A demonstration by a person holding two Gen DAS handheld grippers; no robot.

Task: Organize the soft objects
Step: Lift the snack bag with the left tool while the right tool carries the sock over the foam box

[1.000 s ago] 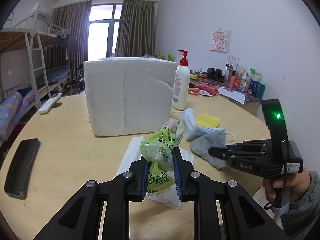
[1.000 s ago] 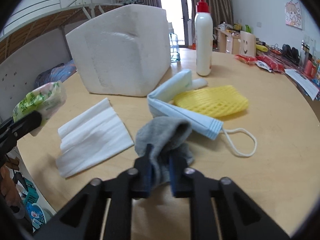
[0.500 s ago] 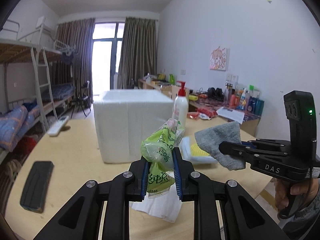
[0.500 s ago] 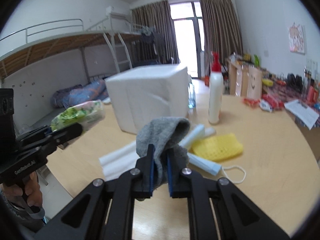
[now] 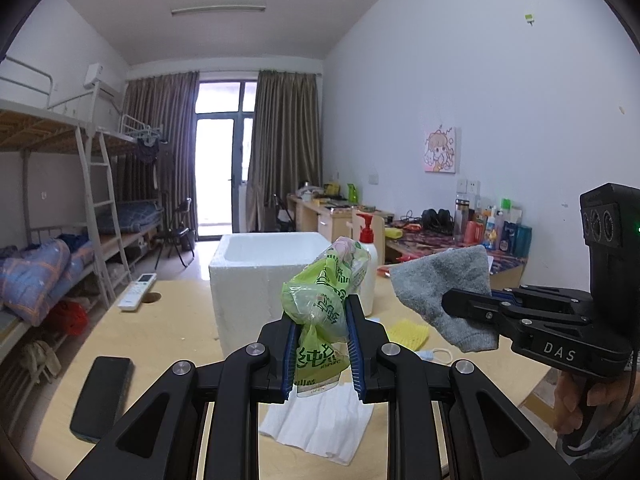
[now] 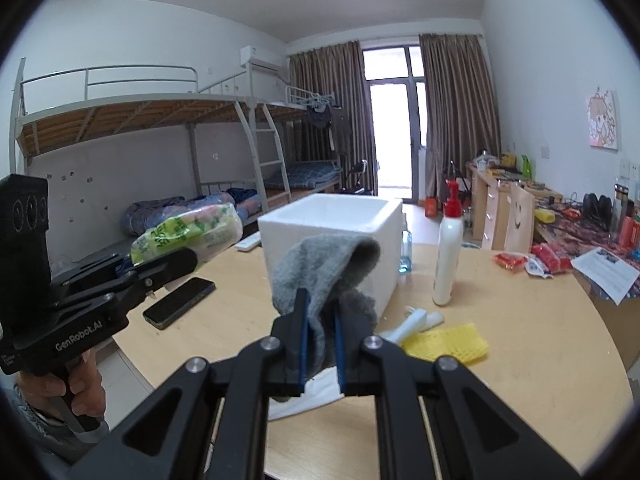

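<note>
Fuzzy cloth sock (image 6: 320, 272); glossy plastic bag (image 5: 324, 292).

A: What room is ahead?
B: A white-walled dormitory. A glass door (image 5: 219, 168) between brown curtains (image 5: 286, 148) lets in daylight straight ahead.
A: Furniture?
B: Metal bunk beds (image 6: 120, 136) to the left, a cluttered desk (image 5: 452, 240) along the right wall.

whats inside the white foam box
Only the upper inner walls of the white foam box show, bare and white. Its floor is hidden by the near rim in both views, and the grey sock covers part of it, so any contents cannot be seen.
</note>
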